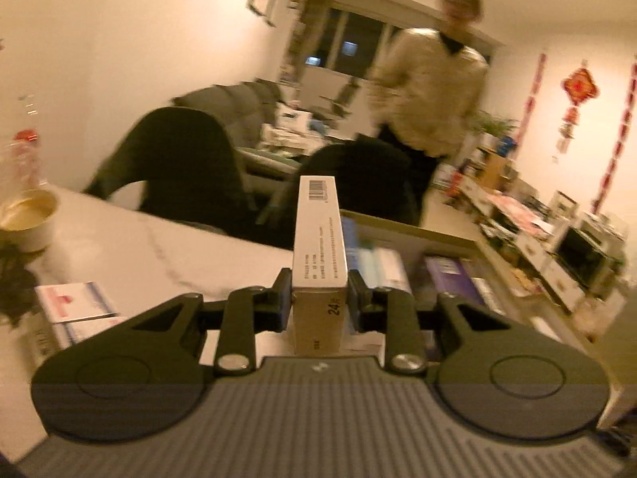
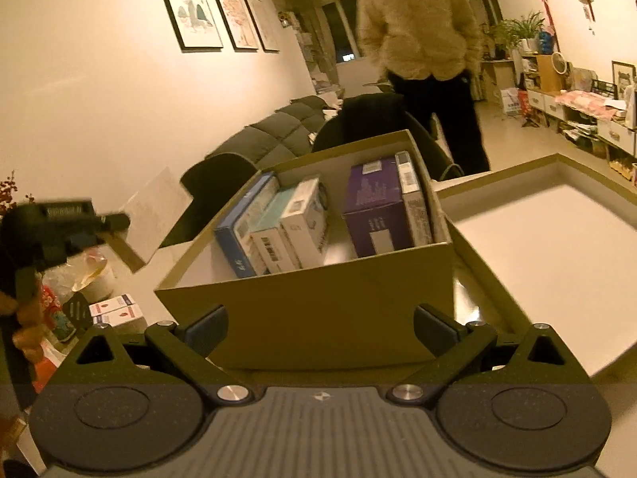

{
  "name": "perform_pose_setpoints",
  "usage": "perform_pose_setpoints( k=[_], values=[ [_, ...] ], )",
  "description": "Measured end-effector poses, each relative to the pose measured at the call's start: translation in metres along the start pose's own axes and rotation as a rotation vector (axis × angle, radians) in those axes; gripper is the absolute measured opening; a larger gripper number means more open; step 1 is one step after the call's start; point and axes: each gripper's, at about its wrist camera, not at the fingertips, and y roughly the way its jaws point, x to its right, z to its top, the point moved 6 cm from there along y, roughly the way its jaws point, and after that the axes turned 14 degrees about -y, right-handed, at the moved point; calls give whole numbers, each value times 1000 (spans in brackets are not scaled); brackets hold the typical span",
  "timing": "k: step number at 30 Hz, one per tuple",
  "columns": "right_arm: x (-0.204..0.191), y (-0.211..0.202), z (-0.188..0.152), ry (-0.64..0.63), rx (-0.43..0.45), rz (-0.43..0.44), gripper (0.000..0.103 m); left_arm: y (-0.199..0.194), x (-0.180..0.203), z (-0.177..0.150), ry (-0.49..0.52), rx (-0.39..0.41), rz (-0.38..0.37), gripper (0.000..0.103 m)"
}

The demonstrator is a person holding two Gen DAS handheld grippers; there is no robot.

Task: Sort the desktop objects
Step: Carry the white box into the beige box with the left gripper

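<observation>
My left gripper (image 1: 319, 292) is shut on a long white medicine box (image 1: 318, 239) with a barcode on its far end, held off the table. Behind it lies a cardboard box (image 1: 414, 235) with packages inside. In the right wrist view that brown cardboard box (image 2: 310, 310) sits just ahead, holding a blue box, several white boxes and a purple box (image 2: 374, 203). My right gripper (image 2: 320, 328) is open, its fingers spread before the box's near wall. The left gripper's body (image 2: 51, 223) shows at the left edge.
Two small white-and-red boxes (image 2: 117, 312) lie on the white table (image 1: 131, 247) to the left, beside a paper bowl (image 1: 30, 215) and a bottle. The box lid (image 2: 557, 239) lies to the right. Dark chairs and a standing person (image 2: 422, 47) are beyond the table.
</observation>
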Motion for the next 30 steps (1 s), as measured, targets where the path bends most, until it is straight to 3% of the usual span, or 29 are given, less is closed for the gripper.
perform_pose_setpoints(
  k=[7, 21, 30],
  values=[
    [19, -15, -4, 27, 15, -42, 100, 18, 44, -1, 31, -65, -97, 26],
    [40, -20, -12, 73, 9, -56, 100, 79, 66, -22, -27, -223, -66, 26],
    [50, -10, -13, 102, -8, -59, 100, 102, 94, -34, 22, -253, -45, 26]
  ],
)
